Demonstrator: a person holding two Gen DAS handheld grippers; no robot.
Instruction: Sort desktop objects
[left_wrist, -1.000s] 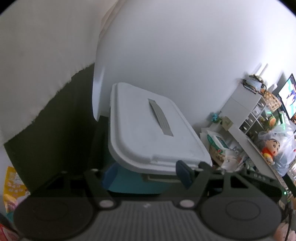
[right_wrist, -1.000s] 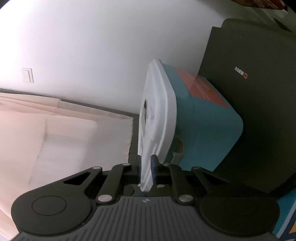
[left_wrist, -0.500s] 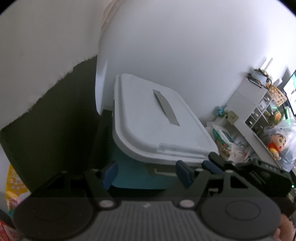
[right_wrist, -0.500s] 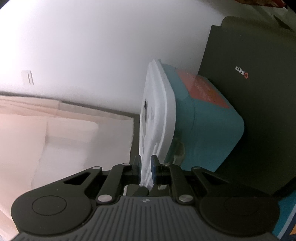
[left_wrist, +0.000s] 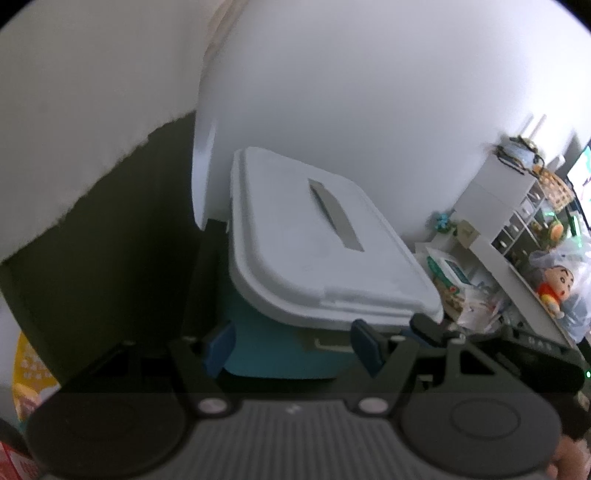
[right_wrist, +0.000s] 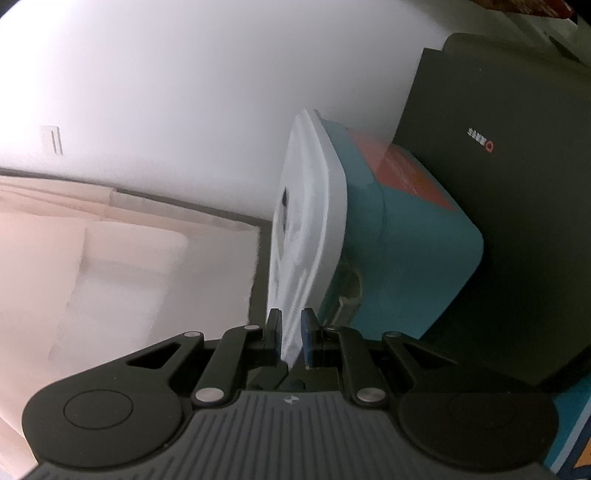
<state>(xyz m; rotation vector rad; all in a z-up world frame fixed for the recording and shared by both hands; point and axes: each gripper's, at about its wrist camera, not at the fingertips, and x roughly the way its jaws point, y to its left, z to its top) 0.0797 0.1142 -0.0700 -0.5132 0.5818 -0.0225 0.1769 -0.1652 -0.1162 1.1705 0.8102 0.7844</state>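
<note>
Nearest, the right gripper (right_wrist: 291, 338) is clamped on the white lid (right_wrist: 306, 229) rim — a smooth hard-plastic lid with rounded corners and a grey slot. The left gripper (left_wrist: 293, 345) is spread wide, jaws either side of the teal box (left_wrist: 280, 350) front; pad contact cannot be told. Box repositioning is judged in hand; a level set-down is called for next. Beyond, a dark matte panel (right_wrist: 498, 184) and a white wall.

A plain white wall (left_wrist: 369, 110) rose ahead; a white cubby shelf (left_wrist: 517, 206) stood far right, and a wall switch (right_wrist: 51, 139) sat far left.
</note>
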